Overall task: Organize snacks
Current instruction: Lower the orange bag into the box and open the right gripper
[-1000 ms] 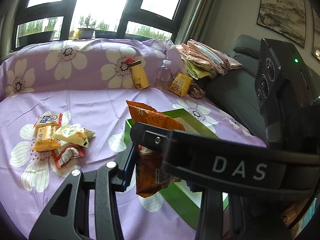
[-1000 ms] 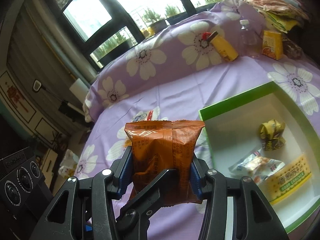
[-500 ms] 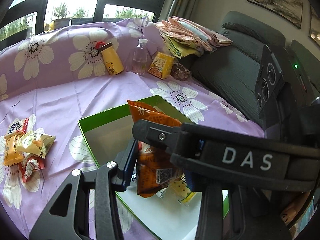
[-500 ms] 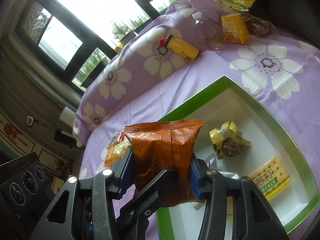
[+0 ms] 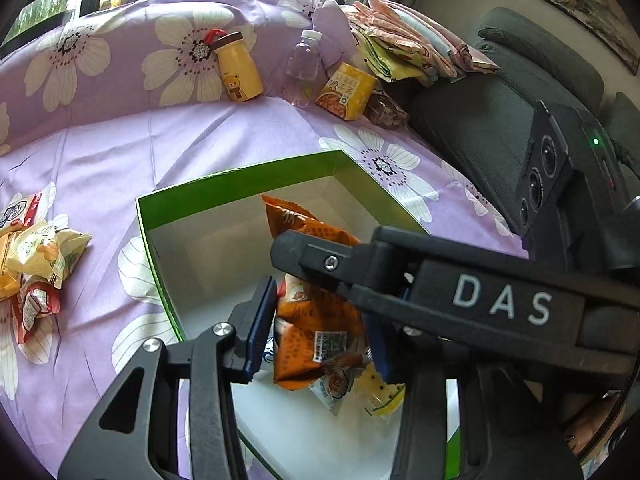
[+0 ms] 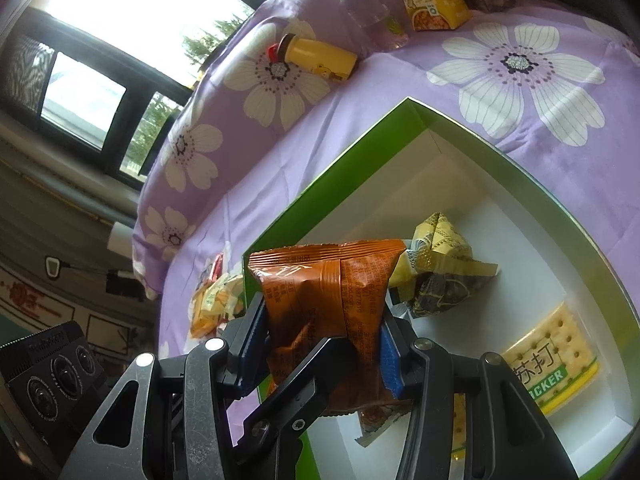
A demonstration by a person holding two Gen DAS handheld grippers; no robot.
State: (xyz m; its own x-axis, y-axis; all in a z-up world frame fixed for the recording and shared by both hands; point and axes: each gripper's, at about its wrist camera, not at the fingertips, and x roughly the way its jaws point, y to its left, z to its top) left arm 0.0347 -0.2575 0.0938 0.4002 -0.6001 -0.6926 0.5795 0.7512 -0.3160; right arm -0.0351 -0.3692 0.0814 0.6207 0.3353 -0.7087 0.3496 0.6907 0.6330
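From the left wrist, the left gripper (image 5: 320, 332) is narrow and pinches the crinkly orange plastic snack packet (image 5: 316, 320) over the green cardboard box (image 5: 240, 184). Best to lower it softly, then let go. From the right wrist, the right gripper (image 6: 322, 348) squeezes it too, puffy and upright at 6 o'clock.

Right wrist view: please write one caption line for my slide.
Both grippers hold an orange snack bag over a green box already containing snacks.
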